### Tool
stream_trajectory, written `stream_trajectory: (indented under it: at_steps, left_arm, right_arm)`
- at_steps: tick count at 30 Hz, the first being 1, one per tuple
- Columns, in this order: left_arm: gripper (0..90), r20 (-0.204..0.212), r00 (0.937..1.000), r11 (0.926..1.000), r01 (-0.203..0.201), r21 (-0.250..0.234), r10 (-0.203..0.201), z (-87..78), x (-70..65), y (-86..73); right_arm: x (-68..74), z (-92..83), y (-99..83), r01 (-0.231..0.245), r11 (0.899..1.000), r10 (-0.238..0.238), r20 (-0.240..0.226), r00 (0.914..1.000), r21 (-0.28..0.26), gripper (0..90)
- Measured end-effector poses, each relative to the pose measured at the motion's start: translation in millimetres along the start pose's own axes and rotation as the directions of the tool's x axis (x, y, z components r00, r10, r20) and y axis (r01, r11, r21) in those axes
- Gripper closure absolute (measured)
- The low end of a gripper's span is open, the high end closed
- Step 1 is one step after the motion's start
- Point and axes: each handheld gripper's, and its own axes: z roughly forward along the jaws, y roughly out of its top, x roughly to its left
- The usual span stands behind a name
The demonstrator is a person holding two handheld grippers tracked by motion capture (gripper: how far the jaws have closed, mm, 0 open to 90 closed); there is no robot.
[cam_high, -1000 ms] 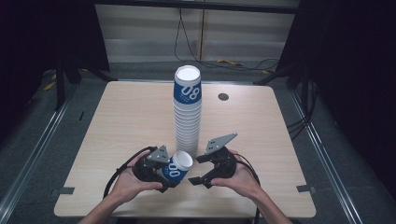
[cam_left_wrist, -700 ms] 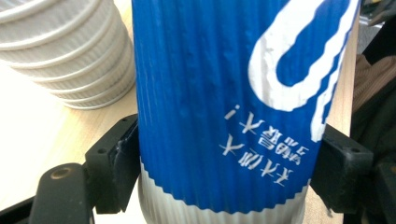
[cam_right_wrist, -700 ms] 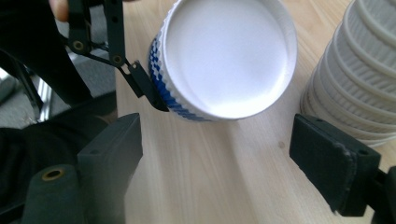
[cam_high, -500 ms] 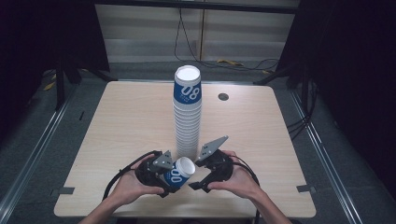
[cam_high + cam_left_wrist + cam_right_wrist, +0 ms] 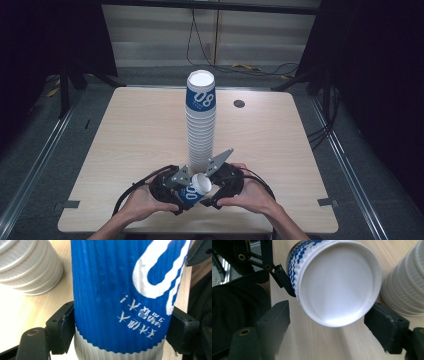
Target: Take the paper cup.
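Near the worktop's (image 5: 125,150) front edge, the left gripper (image 5: 176,189) clamps a blue cup (image 5: 192,189) on its side, while the right gripper (image 5: 212,186), jaws just closing around its white end without touching, seems to take it, before the stack (image 5: 201,125).

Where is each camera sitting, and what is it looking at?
High view: sits above the table, looking forward and down at the cup tower; both hands and forearms show.
Left gripper view: rides the left gripper, looking at the blue cup squeezed in its black fingers.
Right gripper view: rides the right gripper, facing the cup's white bottom.
All share the blue cup and tower.
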Motion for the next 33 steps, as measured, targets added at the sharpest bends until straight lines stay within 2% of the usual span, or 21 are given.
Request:
stream_trajectory:
  at_steps: [4, 5, 9, 10, 13, 15, 16, 18, 19, 23, 26, 28, 33]
  left_arm:
    - [21.1, 0.010, 0.9998, 0.9996, -0.020, 0.021, 0.019, 1.2, -3.2, 2.0]
    - [21.1, 0.008, 0.9993, 0.9992, -0.036, 0.020, 0.035, 1.8, -3.5, 2.6]
    - [21.1, 0.030, 0.9982, 0.9985, -0.052, 0.017, 0.051, 2.7, -8.1, 4.0]
    - [21.1, 0.040, 0.9968, 0.9973, -0.070, 0.020, 0.069, 2.9, -9.6, 5.0]
    - [21.1, 0.042, 0.9954, 0.9960, -0.087, 0.022, 0.086, 3.3, -11.1, 6.0]
    - [21.1, 0.047, 0.9955, 0.9964, -0.083, 0.019, 0.082, 3.6, -12.8, 6.0]
    - [21.1, 0.046, 0.9952, 0.9962, -0.086, 0.011, 0.086, 3.5, -12.9, 5.5]
    - [21.0, 0.047, 0.9946, 0.9956, -0.093, 0.013, 0.092, 3.3, -12.8, 5.4]
    - [21.0, 0.049, 0.9929, 0.9939, -0.109, 0.018, 0.108, 3.0, -12.4, 5.4]
    - [20.9, 0.037, 0.9929, 0.9936, -0.113, 0.004, 0.113, 2.3, -12.9, 4.2]
    - [20.4, 0.033, 0.9906, 0.9911, -0.132, -0.014, 0.132, 1.0, -11.7, 3.1]
    - [19.6, 0.024, 0.9922, 0.9915, -0.121, -0.048, 0.122, 1.6, -11.7, 1.1]
    - [18.9, 0.025, 0.9933, 0.9918, -0.111, -0.062, 0.113, -0.4, -9.8, -1.2]
  right_arm:
    - [0.7, 0.5, 1.1, 0.005, 1.000, -0.005, -0.009, 0.9999, 0.008, 21.4]
    - [1.1, 0.3, 1.4, 0.005, 1.000, -0.005, -0.012, 0.9999, 0.011, 21.2]
    - [4.2, -1.0, 3.2, 0.020, 1.000, -0.020, -0.015, 0.9997, 0.011, 22.7]
    - [6.3, -0.4, 4.7, 0.039, 0.999, -0.038, -0.028, 0.9989, 0.017, 22.1]
    - [7.2, 0.7, 5.9, 0.042, 0.999, -0.041, -0.034, 0.9986, 0.023, 21.0]
    - [6.6, 2.1, 6.3, 0.051, 0.999, -0.051, -0.047, 0.9976, 0.017, 21.0]
    - [7.3, 2.5, 6.1, 0.051, 0.999, -0.050, -0.065, 0.9966, 0.014, 26.6]
    - [7.7, 2.6, 5.8, 0.058, 0.998, -0.057, -0.073, 0.9957, 0.010, 27.0]
    - [7.7, 2.3, 5.6, 0.061, 0.998, -0.060, -0.074, 0.9954, 0.009, 27.7]
    - [7.0, 0.1, 3.9, 0.065, 0.998, -0.064, -0.078, 0.9949, -0.001, 29.5]
    - [7.6, -1.5, 3.6, 0.062, 0.998, -0.063, -0.076, 0.9952, -0.009, 29.8]
    - [6.2, -3.0, 2.5, 0.063, 0.998, -0.064, -0.075, 0.9951, -0.017, 30.0]
    - [5.1, -3.9, 1.5, 0.051, 0.998, -0.053, -0.079, 0.9955, -0.025, 29.9]
